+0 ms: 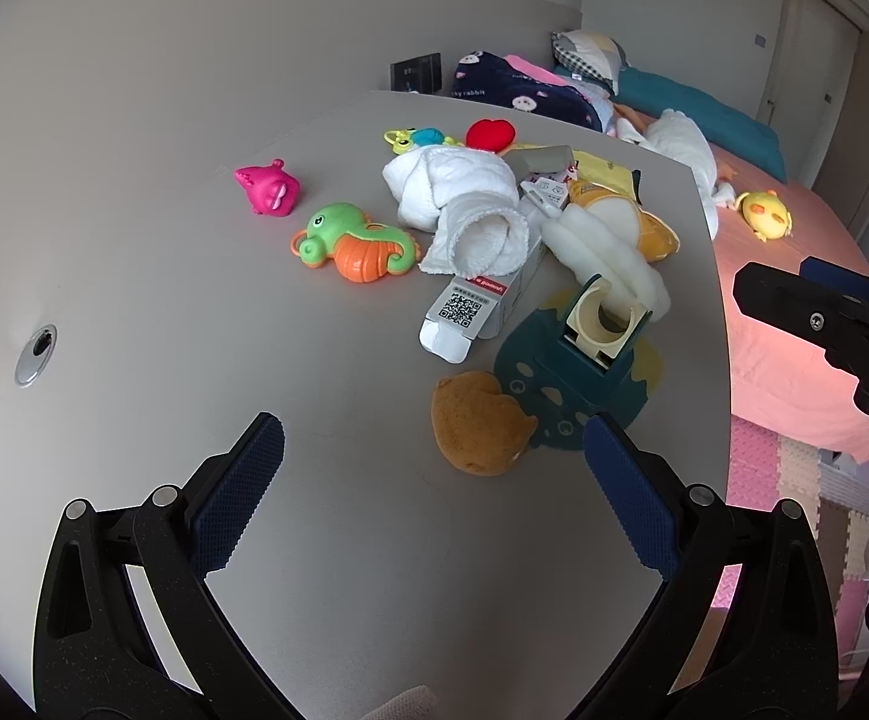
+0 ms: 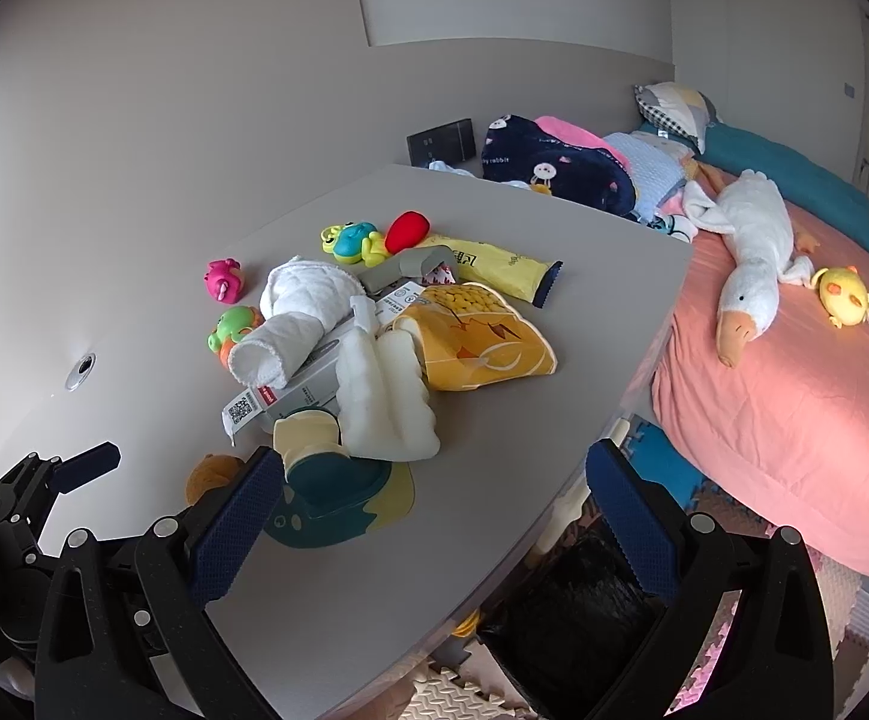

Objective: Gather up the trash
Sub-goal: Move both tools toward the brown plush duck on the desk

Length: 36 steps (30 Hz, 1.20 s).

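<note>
1. Trash – the white box (image 1: 475,306), yellow snack bag (image 2: 482,330) and yellow wrapper (image 2: 503,267) – lies ahead of both tongs, mixed with toys; I judge nothing collected yet.
2. My left gripper (image 1: 434,450) and right gripper (image 2: 434,480) both gape wide, holding nothing.
3. A black-lined bin (image 2: 572,612) sits below my right tongs, off the table (image 2: 374,588) edge; I can't tell its contents.
</note>
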Each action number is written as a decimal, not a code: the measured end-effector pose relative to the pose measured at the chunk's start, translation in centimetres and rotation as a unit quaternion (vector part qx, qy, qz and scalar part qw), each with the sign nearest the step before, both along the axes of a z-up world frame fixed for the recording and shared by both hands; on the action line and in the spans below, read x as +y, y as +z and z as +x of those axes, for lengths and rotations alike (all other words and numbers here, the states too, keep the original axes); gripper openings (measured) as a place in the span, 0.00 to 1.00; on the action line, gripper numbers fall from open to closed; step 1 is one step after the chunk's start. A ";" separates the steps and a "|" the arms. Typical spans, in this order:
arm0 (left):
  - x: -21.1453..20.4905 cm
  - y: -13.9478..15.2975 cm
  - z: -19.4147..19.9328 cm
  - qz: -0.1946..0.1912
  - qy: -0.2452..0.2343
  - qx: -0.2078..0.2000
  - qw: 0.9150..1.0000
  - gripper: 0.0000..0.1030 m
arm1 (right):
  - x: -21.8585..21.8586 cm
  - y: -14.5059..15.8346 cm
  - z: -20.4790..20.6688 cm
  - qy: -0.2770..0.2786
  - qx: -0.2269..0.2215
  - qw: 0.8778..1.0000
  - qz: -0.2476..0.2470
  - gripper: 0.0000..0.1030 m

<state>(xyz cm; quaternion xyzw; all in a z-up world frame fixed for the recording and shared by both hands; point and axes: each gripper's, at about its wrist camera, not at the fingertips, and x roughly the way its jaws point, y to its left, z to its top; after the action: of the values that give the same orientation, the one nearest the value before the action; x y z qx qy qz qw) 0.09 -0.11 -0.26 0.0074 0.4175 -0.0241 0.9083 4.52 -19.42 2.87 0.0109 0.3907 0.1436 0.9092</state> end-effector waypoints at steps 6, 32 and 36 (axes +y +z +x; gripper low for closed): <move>0.3 -0.2 0.2 -0.004 0.001 0.005 1.000 0.94 | -0.1 0.0 0.0 0.000 0.000 1.000 0.000 0.97; 0.1 -0.9 0.5 -0.025 -0.014 0.022 0.999 0.94 | -0.5 -0.3 -0.1 -0.001 0.004 1.000 0.000 0.97; 0.2 -0.6 0.5 -0.025 -0.013 0.018 0.999 0.94 | -0.4 -0.3 -0.1 0.000 0.004 1.000 -0.001 0.97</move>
<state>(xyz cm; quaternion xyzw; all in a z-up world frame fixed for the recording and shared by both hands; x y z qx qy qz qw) 0.60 0.13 -0.90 -0.0106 0.4331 -0.0462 0.9001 4.41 -19.82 2.61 0.0101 0.3942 0.1430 0.9078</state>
